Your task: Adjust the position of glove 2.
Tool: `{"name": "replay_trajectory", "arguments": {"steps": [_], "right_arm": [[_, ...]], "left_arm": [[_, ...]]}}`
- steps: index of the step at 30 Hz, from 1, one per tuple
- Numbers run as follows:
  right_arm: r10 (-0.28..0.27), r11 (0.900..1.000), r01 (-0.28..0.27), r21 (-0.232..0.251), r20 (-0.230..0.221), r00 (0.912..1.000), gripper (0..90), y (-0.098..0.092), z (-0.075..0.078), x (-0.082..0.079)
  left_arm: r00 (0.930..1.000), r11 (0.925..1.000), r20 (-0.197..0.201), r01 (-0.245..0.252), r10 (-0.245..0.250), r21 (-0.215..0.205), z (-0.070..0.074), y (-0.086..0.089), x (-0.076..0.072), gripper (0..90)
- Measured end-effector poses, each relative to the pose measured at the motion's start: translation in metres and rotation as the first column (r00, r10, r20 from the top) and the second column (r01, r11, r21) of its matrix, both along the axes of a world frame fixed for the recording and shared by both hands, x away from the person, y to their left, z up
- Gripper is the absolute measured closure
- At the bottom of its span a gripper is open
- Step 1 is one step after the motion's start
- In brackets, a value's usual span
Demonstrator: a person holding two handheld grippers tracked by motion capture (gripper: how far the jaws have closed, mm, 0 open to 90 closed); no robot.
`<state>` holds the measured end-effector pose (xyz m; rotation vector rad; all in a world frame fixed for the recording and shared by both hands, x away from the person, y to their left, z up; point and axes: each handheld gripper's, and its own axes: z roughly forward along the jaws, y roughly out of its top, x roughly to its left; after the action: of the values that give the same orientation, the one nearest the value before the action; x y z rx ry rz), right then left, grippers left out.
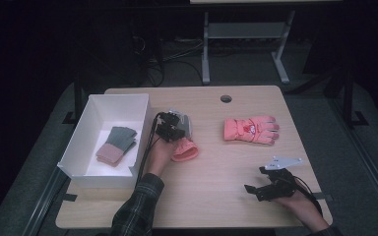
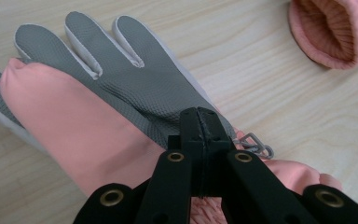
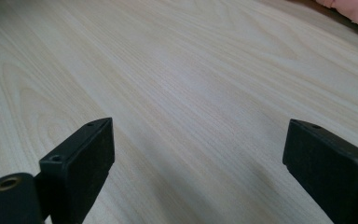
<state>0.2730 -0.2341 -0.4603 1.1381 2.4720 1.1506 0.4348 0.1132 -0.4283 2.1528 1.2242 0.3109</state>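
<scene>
- The pink glove (image 2: pixel 74 135) lies palm-up on the table near the white box, its palm and fingers faced in a grey, finely dimpled grip fabric edged in pale lilac, the thumb in smooth salmon-pink shell cloth.
- Our left gripper (image 2: pixel 199 122) has its black jaws pressed together, pinching the glove where the grey palm meets the ribbed pink cuff; a small grey plastic clip (image 2: pixel 256 144) sticks out just beside the jaw tips.
- In the high view the left gripper (image 1: pixel 170 127) covers most of that glove, with the rounded knit cuff (image 1: pixel 186 150) showing below it.
- Its mate, the second pink glove (image 1: pixel 251 129), lies flat with fingers pointing right, well apart toward the table's middle; its open ribbed cuff (image 2: pixel 333 32) appears in the left gripper view.
- Our right gripper (image 1: pixel 258 179) rests low over bare wood near the front right edge, jaws spread wide with nothing between them.
- The white box (image 1: pixel 81 147), rectangular and straight-walled, holds a knit glove (image 1: pixel 117 144), grey with a dusty-pink cuff.
- The table (image 1: pixel 216 196) is pale wood-grain laminate with rounded corners.
</scene>
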Motion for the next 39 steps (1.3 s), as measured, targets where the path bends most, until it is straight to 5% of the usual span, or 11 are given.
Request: {"name": "replay_trajectory", "arguments": {"steps": [7,19,28,30,34,38,39], "right_arm": [[-0.001,1.000,0.001,0.000,0.000,1.0000,8.7,0.000,0.000,0.000],[-0.009,1.000,0.008,-0.003,-0.005,1.0000,8.7,-0.001,0.000,-0.001],[-0.010,1.000,0.010,-0.006,0.001,1.0000,8.7,-0.003,0.001,-0.002],[-0.009,1.000,0.009,-0.006,-0.001,1.0000,8.7,-0.003,0.001,-0.002],[-0.008,1.000,0.008,-0.011,-0.002,1.0000,8.7,-0.003,0.000,-0.002],[-0.013,1.000,0.013,-0.010,-0.003,0.9999,8.8,-0.003,0.000,-0.003],[-0.014,1.000,0.014,-0.010,-0.003,0.9999,8.7,-0.004,0.000,-0.003]], "left_arm": [[0.9980,0.9980,-0.022,0.060,-0.060,-0.021,0.002,-0.008,-0.009,89.9],[0.9776,0.9772,-0.060,0.197,-0.202,-0.079,0.001,-0.023,-0.041,89.9],[0.9453,0.9440,-0.088,0.301,-0.314,-0.134,0.002,-0.036,-0.075,89.9],[0.9445,0.9421,-0.085,0.304,-0.317,-0.142,0.003,-0.037,-0.078,89.9],[0.9229,0.9189,-0.098,0.352,-0.372,-0.178,0.005,-0.042,-0.093,89.9],[0.9101,0.9062,-0.102,0.379,-0.402,-0.188,0.004,-0.047,-0.105,89.9],[0.9013,0.8992,-0.103,0.399,-0.421,-0.179,0.004,-0.048,-0.109,89.9]]}}
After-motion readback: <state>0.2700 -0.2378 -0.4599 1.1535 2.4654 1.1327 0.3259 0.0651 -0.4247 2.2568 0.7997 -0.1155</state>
